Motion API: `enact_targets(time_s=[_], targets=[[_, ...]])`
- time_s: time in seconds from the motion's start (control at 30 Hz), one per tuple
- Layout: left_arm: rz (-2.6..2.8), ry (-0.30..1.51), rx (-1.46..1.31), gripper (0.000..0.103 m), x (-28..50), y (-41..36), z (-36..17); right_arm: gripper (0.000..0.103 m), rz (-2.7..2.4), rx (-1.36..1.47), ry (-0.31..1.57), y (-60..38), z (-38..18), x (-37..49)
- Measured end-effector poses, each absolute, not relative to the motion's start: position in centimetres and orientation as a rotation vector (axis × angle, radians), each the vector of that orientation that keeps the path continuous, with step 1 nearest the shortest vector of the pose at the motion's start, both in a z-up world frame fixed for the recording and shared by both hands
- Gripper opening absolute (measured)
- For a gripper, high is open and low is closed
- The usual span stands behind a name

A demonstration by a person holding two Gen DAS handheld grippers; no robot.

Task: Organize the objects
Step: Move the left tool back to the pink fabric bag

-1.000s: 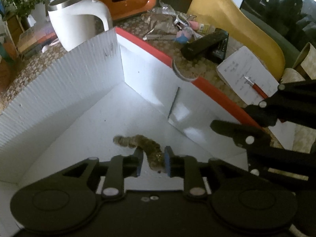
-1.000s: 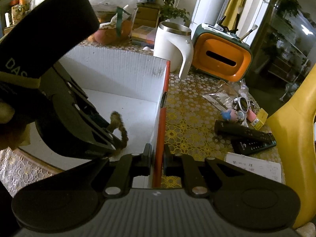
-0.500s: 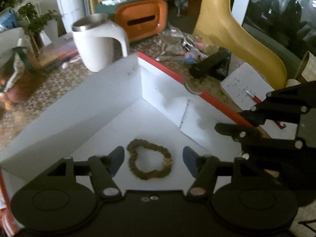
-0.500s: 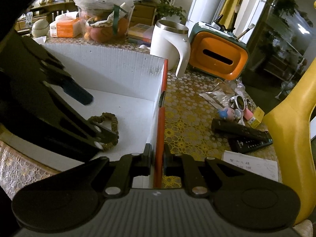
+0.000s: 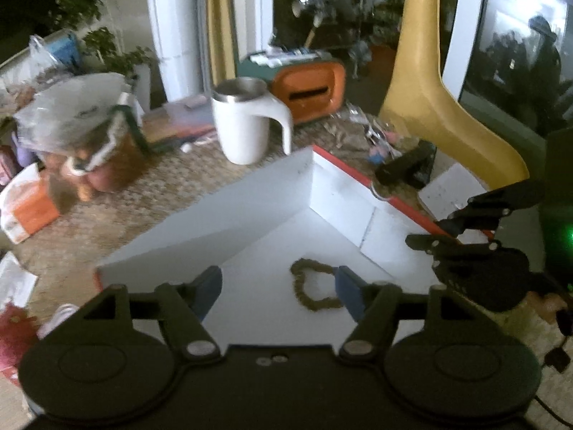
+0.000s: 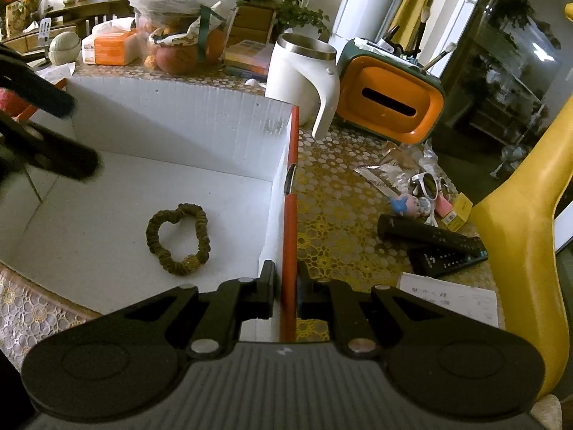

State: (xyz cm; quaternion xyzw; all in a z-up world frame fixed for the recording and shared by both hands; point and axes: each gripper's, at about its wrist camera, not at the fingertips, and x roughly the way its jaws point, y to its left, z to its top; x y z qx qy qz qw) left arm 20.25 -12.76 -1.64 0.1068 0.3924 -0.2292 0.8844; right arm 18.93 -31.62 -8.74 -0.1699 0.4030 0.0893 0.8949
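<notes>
Olive-brown and crinkled, the hair tie (image 6: 178, 239) lies flat on the floor of the white box (image 6: 172, 114), alone in there and clear of every wall. At the far left of the right wrist view the left gripper (image 5: 279, 288) shows only as a dark, blurred shape above the box; its own camera gives it better, with blue-padded fingers (image 5: 209, 286) spread wide and opening further, nothing between them, the hair tie resting below and slightly right of their gap.

Judging by that, the step in hand is the release and retreat. To do it well, the left gripper should lift straight clear of the box without dragging a pad across the hair tie, then go for the next piece of clutter.

Further right, the right gripper (image 6: 284, 286) is clamped on the box's red-edged side wall (image 6: 289, 215), fingers narrow with the wall pinched between them. That grip steadies the box and ought to stay firm while the other hand works.

Right of the box, on the patterned bench (image 6: 333, 222), lie white sunglasses (image 6: 428, 184), a small toy figure (image 6: 404, 203) and two black remotes (image 6: 429, 236). Which one is meant to go next cannot be told; the small items near the sunglasses are too jumbled to pick apart.
</notes>
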Motion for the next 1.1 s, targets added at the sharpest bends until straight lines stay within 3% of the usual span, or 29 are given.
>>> enact_targets(time_s=[0.4, 0.73, 1.1], targets=[[-0.325, 0.745, 0.201, 0.076, 17.3, -4.0, 1.1, 0.011, 0.182, -0.358, 0.841, -31.5, -8.7, 19.1], [-0.262, 0.729, 0.205, 0.100, 16.1, 0.6, 0.0, 0.012, 0.185, -0.372, 0.840, -31.6, -8.8, 19.0], [-0.279, 0.767, 0.269, 0.102, 13.8, 1.4, -5.0, 0.012, 0.183, -0.370, 0.844, -31.8, -8.9, 19.0]])
